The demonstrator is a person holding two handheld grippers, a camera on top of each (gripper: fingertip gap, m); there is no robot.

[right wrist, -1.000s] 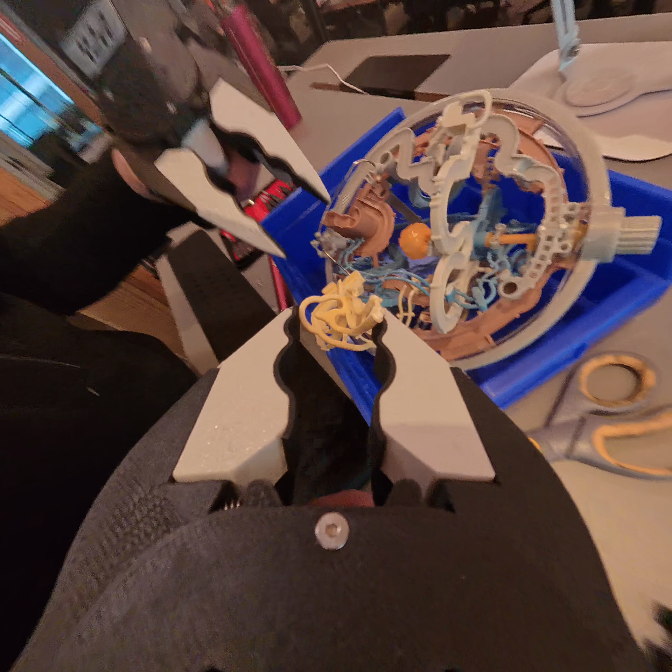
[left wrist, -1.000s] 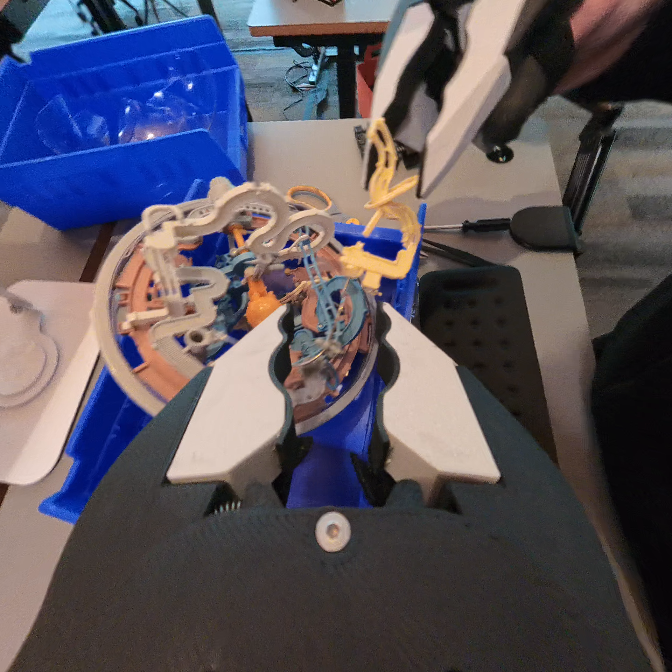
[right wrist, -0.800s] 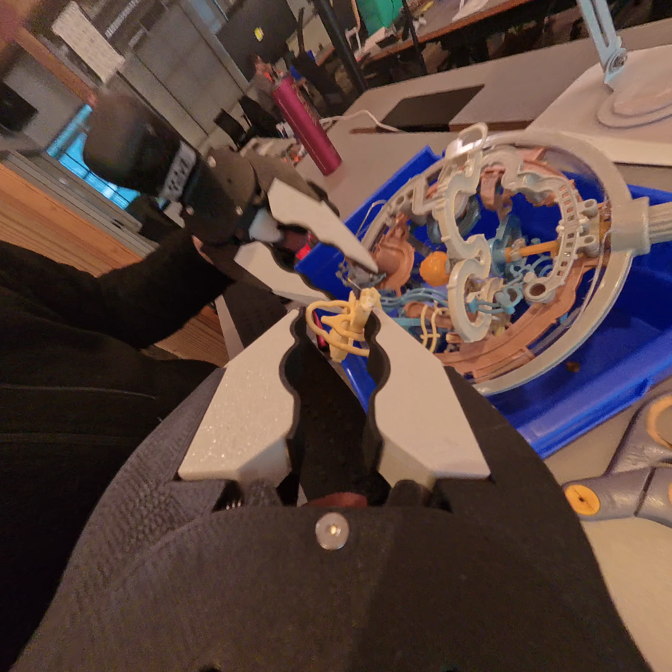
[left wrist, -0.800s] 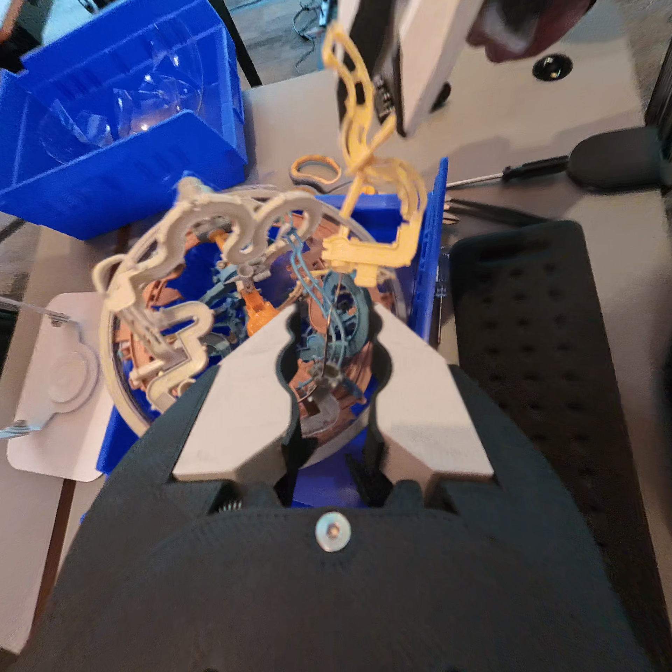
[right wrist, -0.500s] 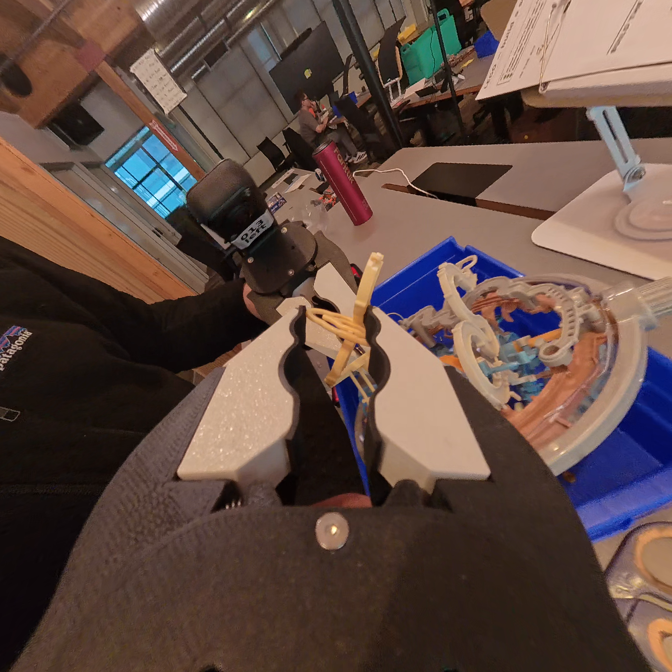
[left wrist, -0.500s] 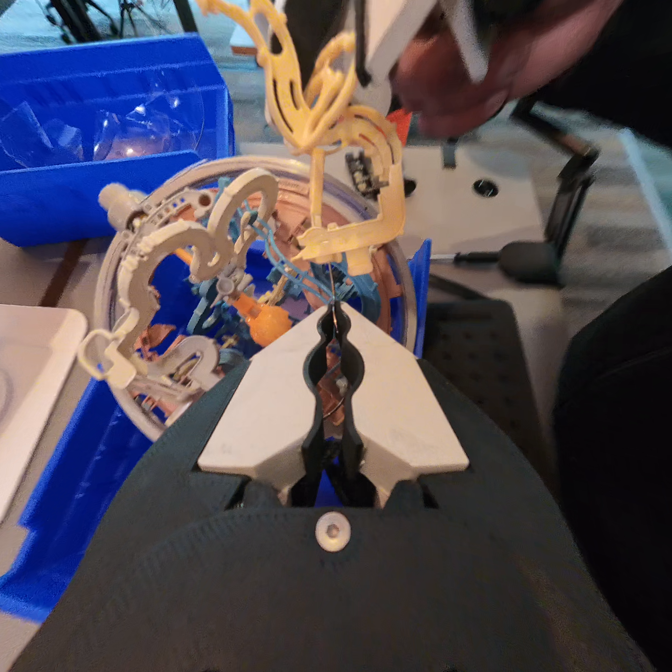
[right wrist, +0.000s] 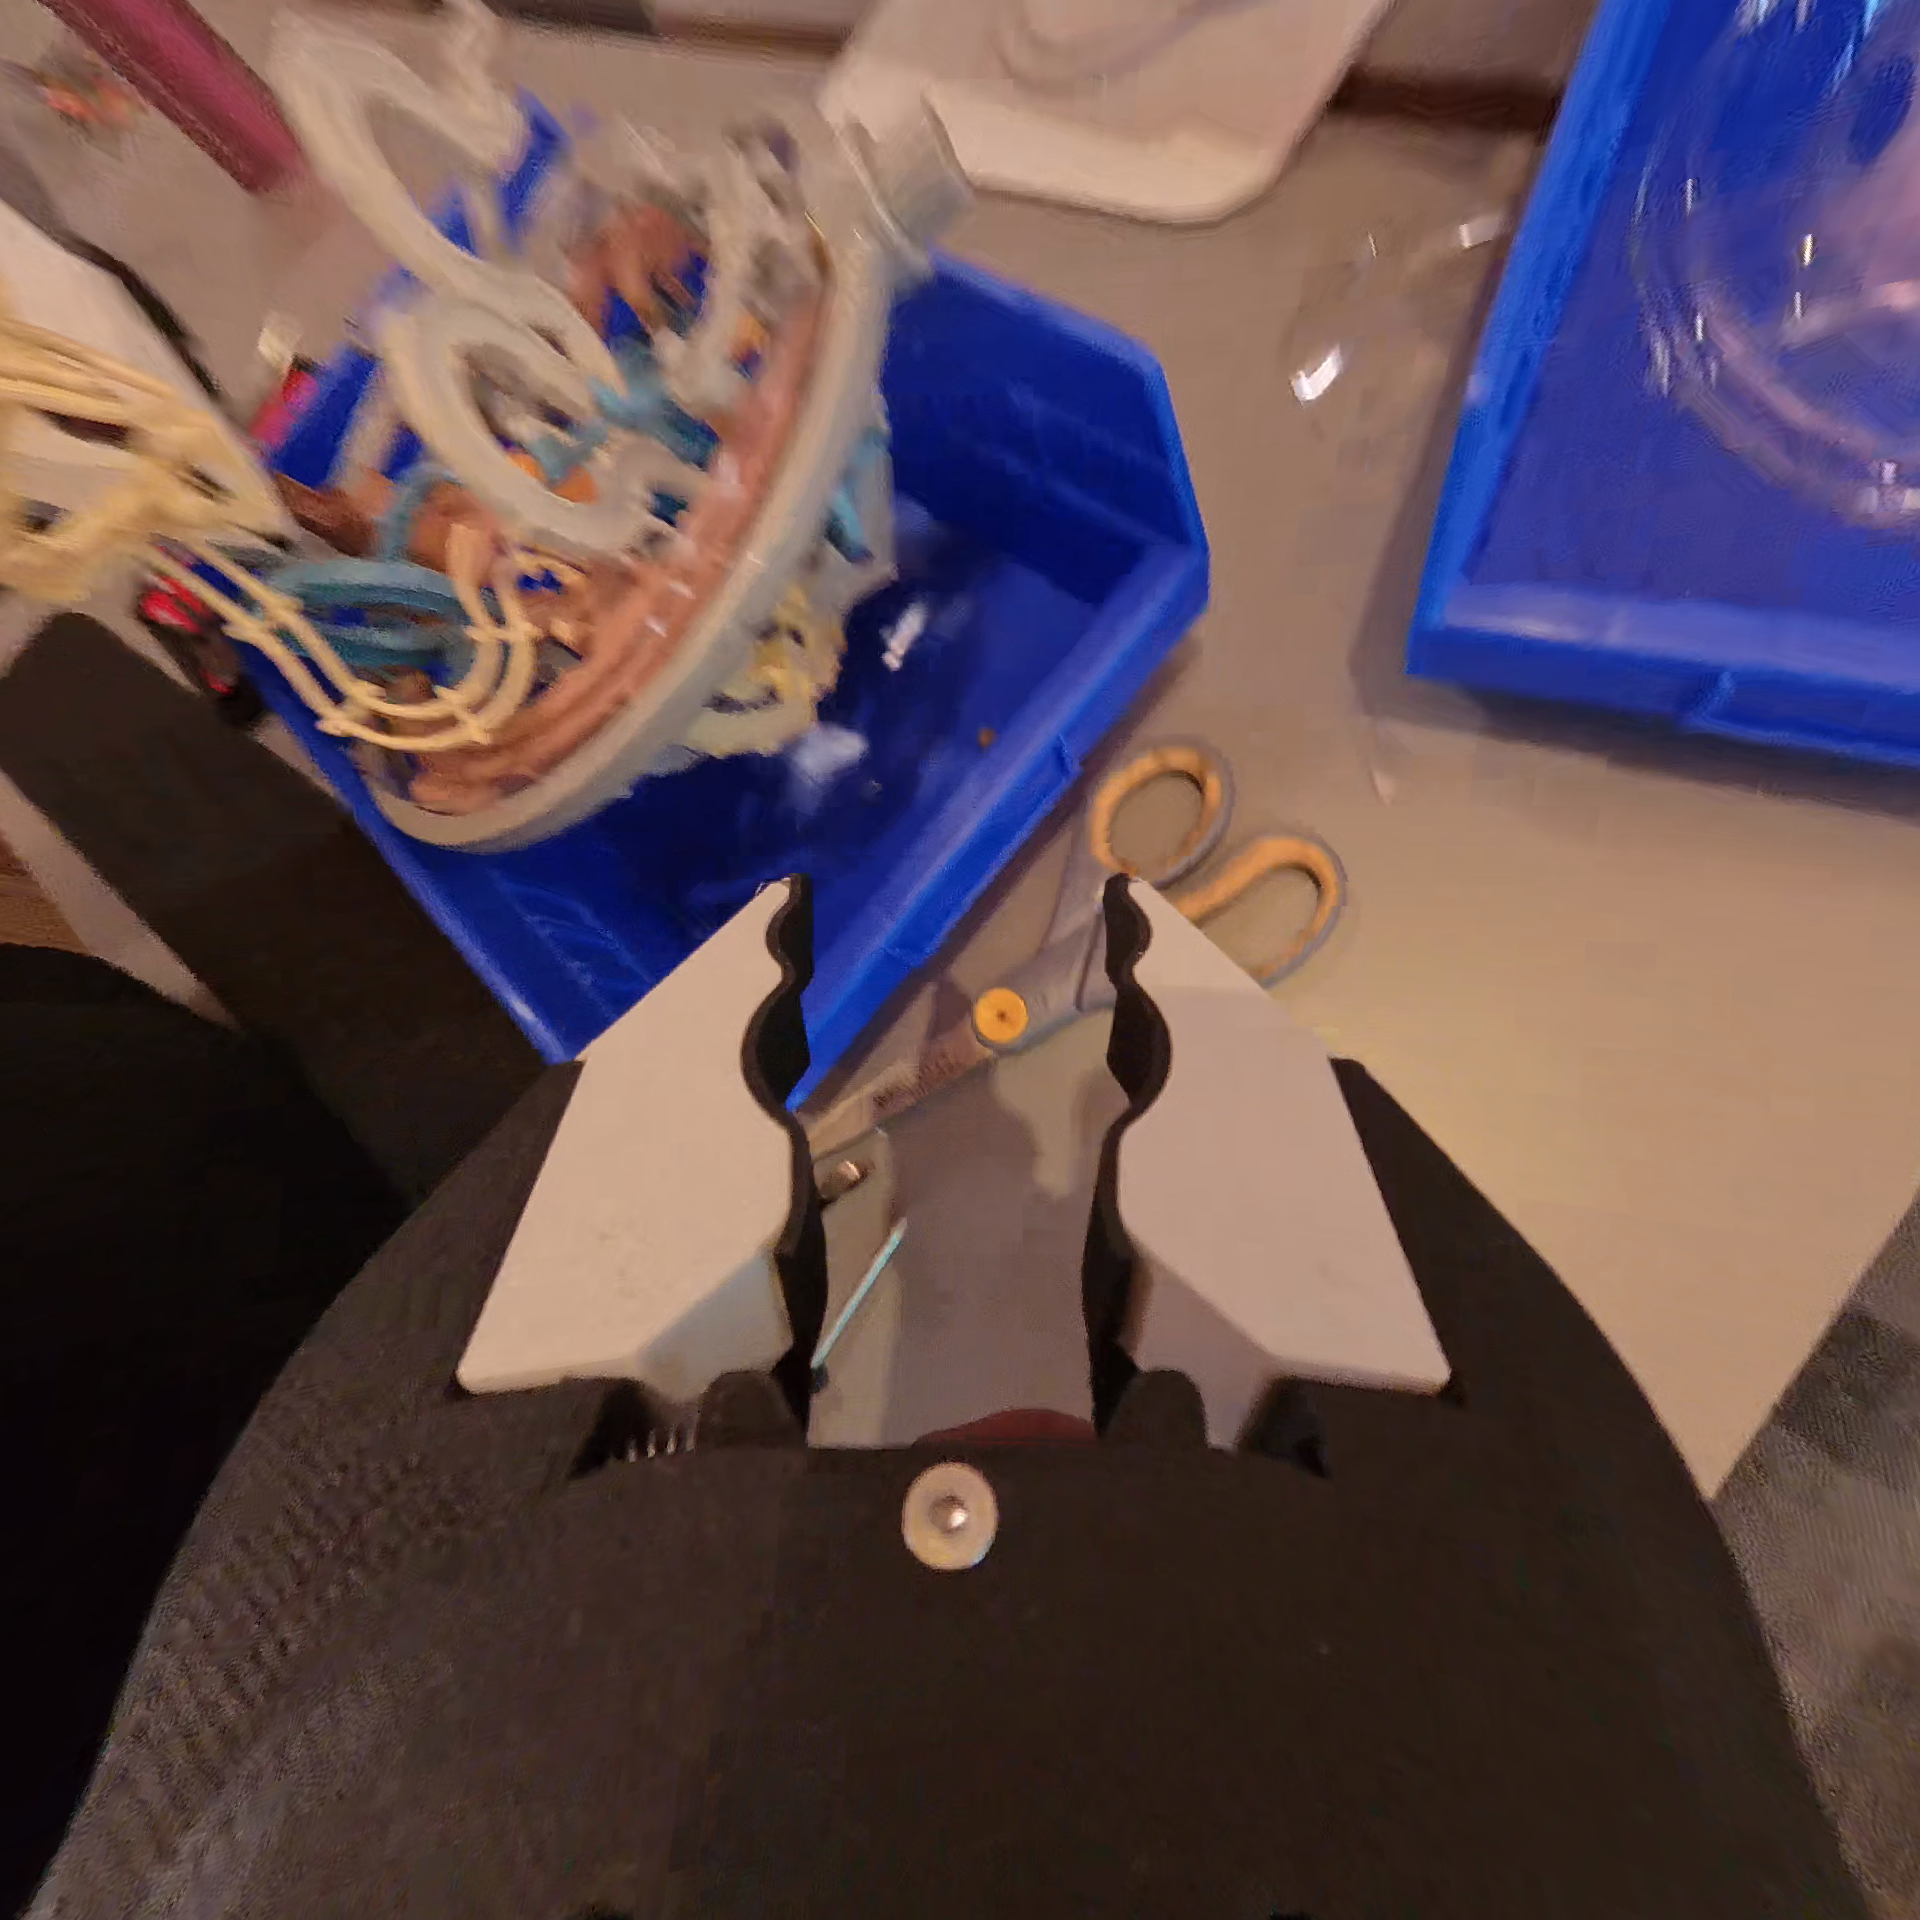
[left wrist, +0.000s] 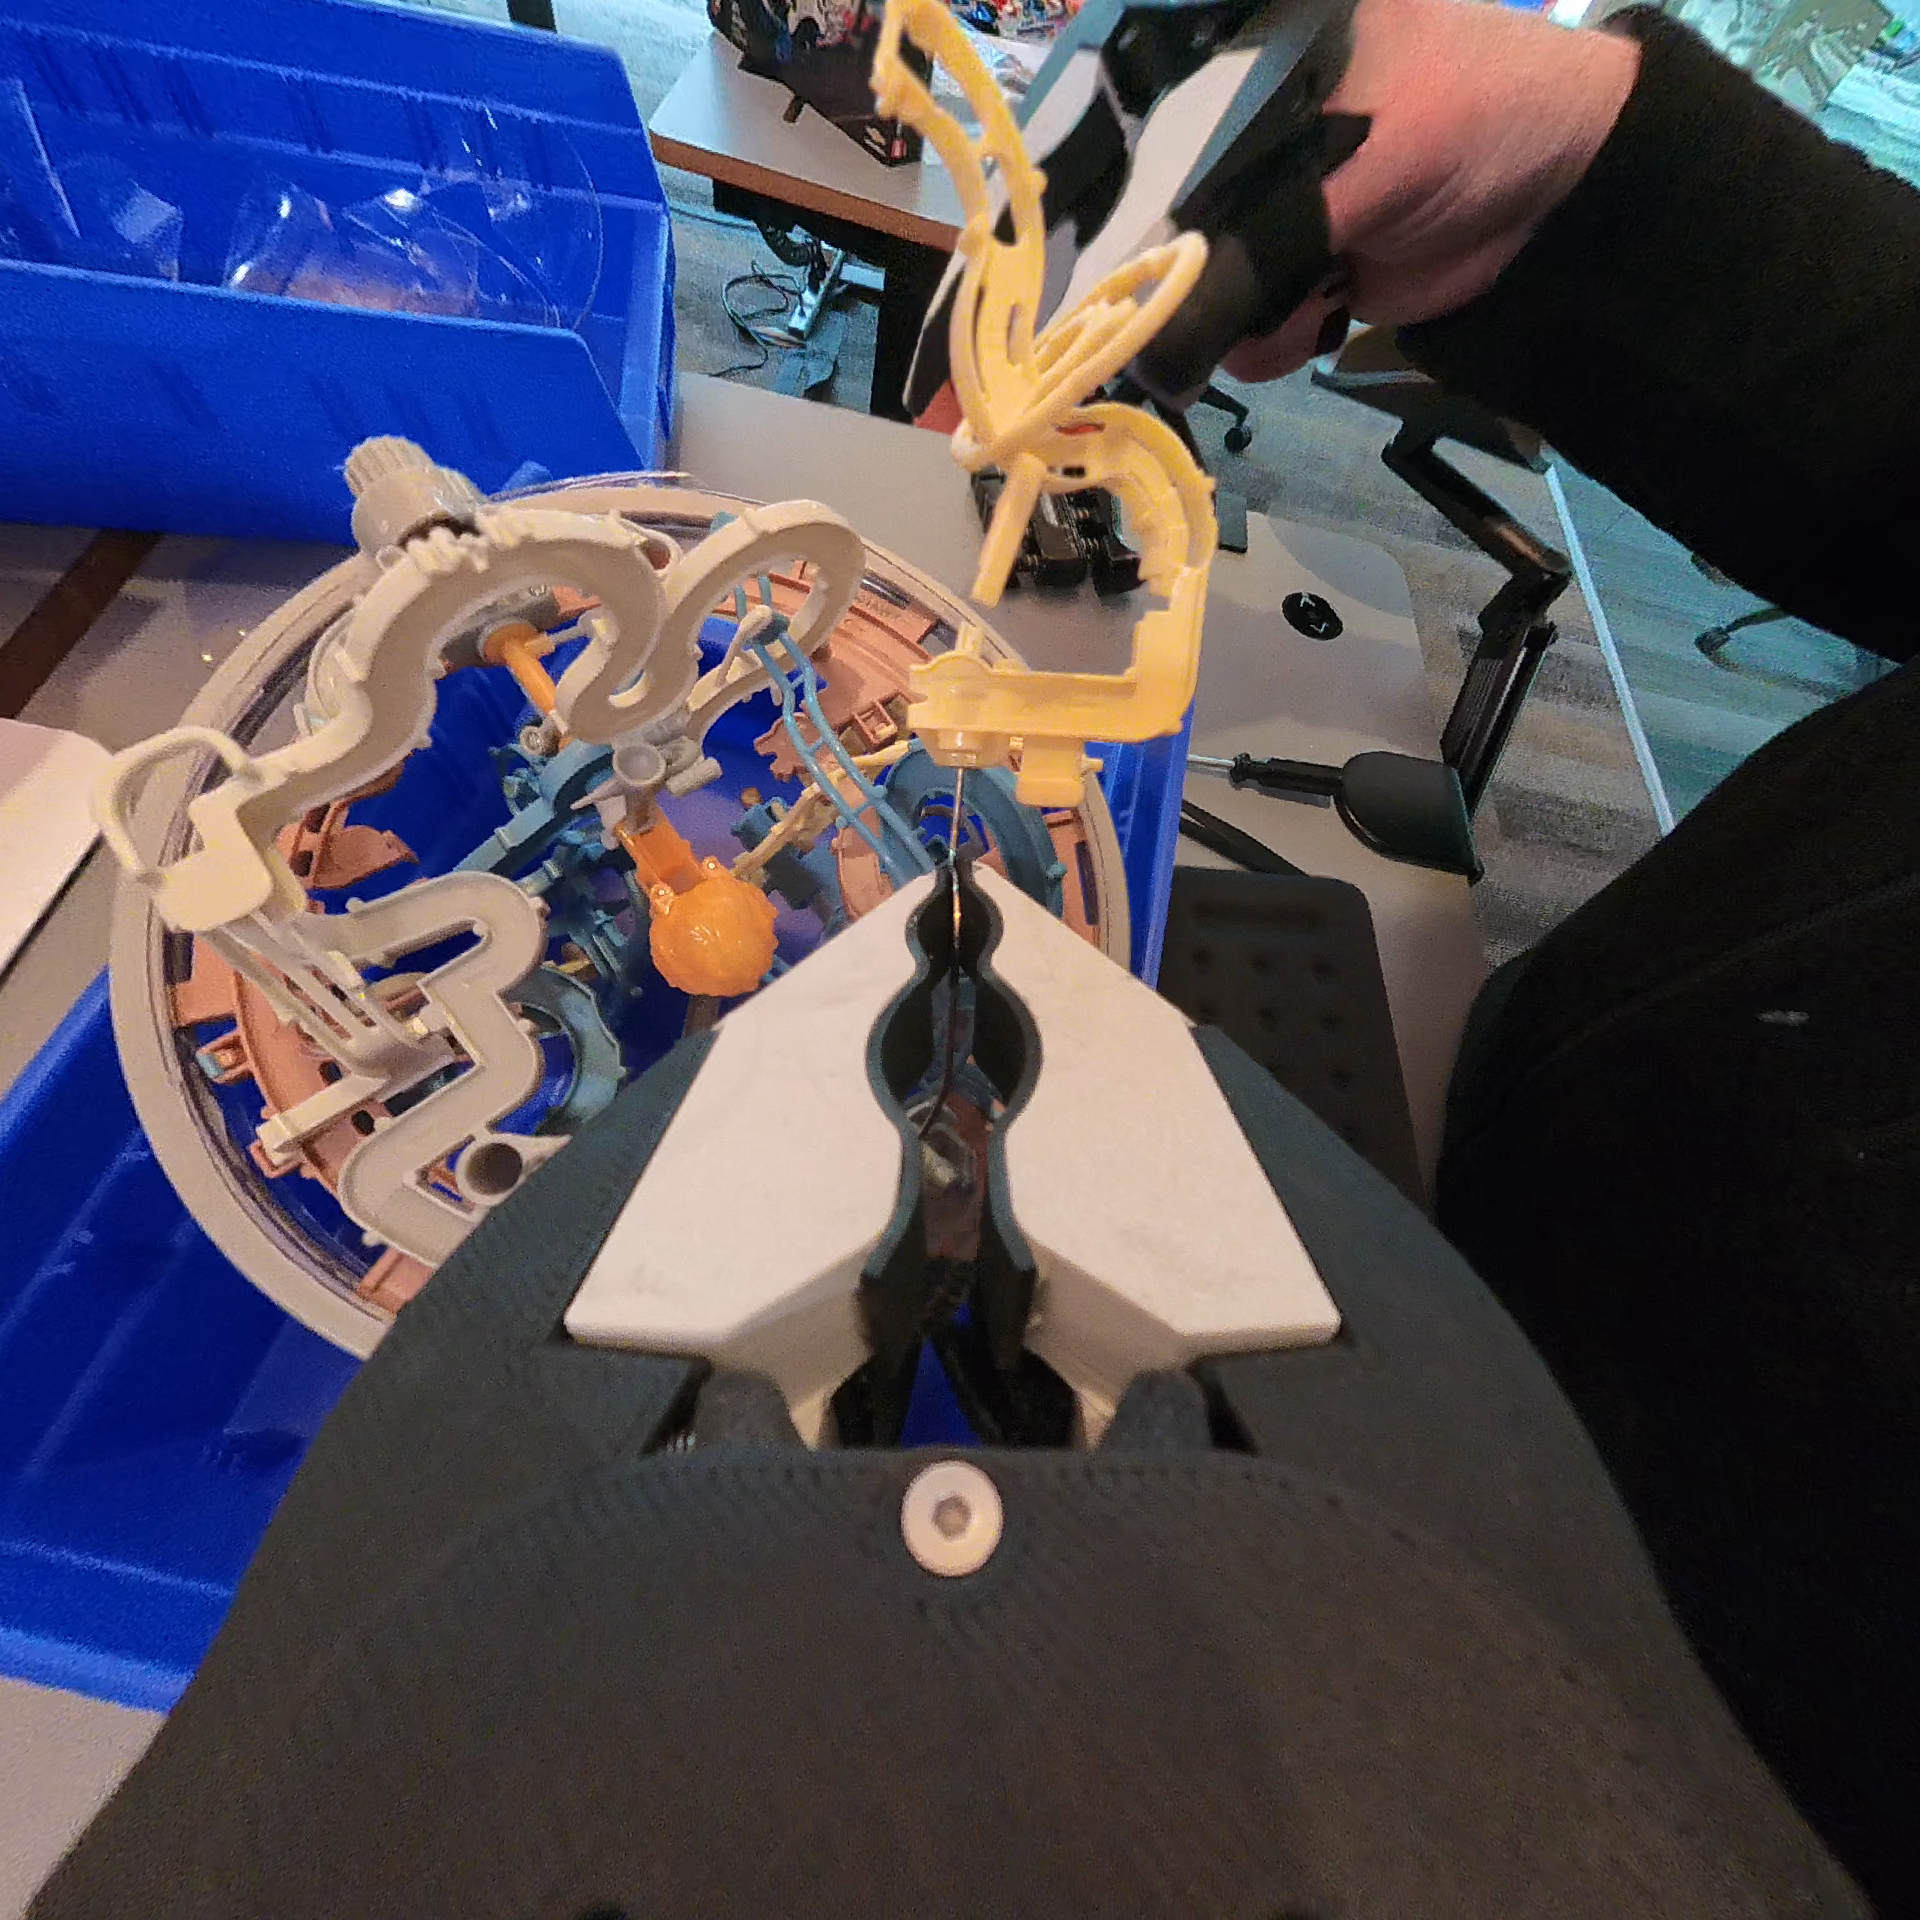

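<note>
**A:** What has changed in the last second?

**B:** The right tool (right wrist: 956, 888) was pinching the yellow track piece (left wrist: 1049, 707) half a second ago; now its jaws stand spread with nothing between them. The left tool (left wrist: 951, 883), wide apart a second ago, is pressed together on a thin wire (left wrist: 958, 821) that runs up to the base of that piece; so the piece has passed from right to left.

**A:** Where is the piece?

**B:** In the air, upright above the left tool's tips and just over the near rim of the maze globe (left wrist: 499, 582), apart from the grey track inside; the globe sits tilted in a blue bin (left wrist: 125, 1351) on the tabletop (right wrist: 1558, 987).

**A:** And the right side?

**B:** Its own view is blurred with motion; it looks steeply down at the tabletop, with scissors (right wrist: 1174, 831) lying under and beyond its tips and the yellow piece off at the left edge. In the left wrist view the tool hangs high behind the piece's upper loops, gripped by a hand (left wrist: 1455, 177) in a dark sleeve; whether it touches them cannot be told.

**A:** The left pose?

**B:** Pointed forward and slightly up, low beside the globe; a second blue bin (left wrist: 312, 353) with a clear dome (left wrist: 416, 239) stands beyond, and a black pad (left wrist: 1288, 997) lies to the right.
</note>
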